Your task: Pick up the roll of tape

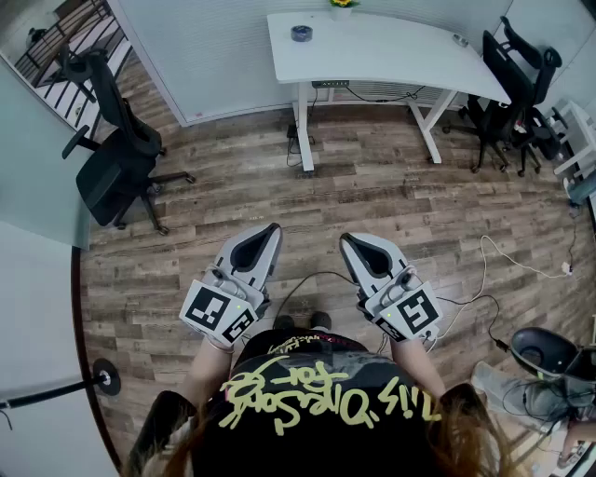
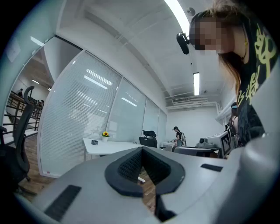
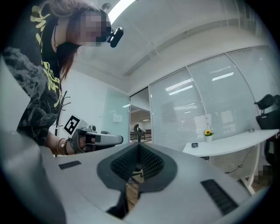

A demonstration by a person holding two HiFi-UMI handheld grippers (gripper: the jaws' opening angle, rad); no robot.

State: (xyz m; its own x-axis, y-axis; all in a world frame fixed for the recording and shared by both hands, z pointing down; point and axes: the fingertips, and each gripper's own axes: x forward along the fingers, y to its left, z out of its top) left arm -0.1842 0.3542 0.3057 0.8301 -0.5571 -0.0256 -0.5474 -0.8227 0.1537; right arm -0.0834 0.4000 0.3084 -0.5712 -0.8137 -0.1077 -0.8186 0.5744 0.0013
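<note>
Currently the left tool [image 1: 268, 231] and the right tool [image 1: 350, 242] are both clenched on nothing, side by side above the wood floor [image 1: 372, 186]. The roll of tape [image 1: 301, 33] lies well apart on the white surface [image 1: 391, 56].

roll of tape [image 1: 301, 33], small, dark blue-grey ring, apparently laid flat, hole upward; set on the white desk [image 1: 391, 51], near its far left corner, just beside the yellow flower [image 1: 342, 4]; too small for surface detail
</note>
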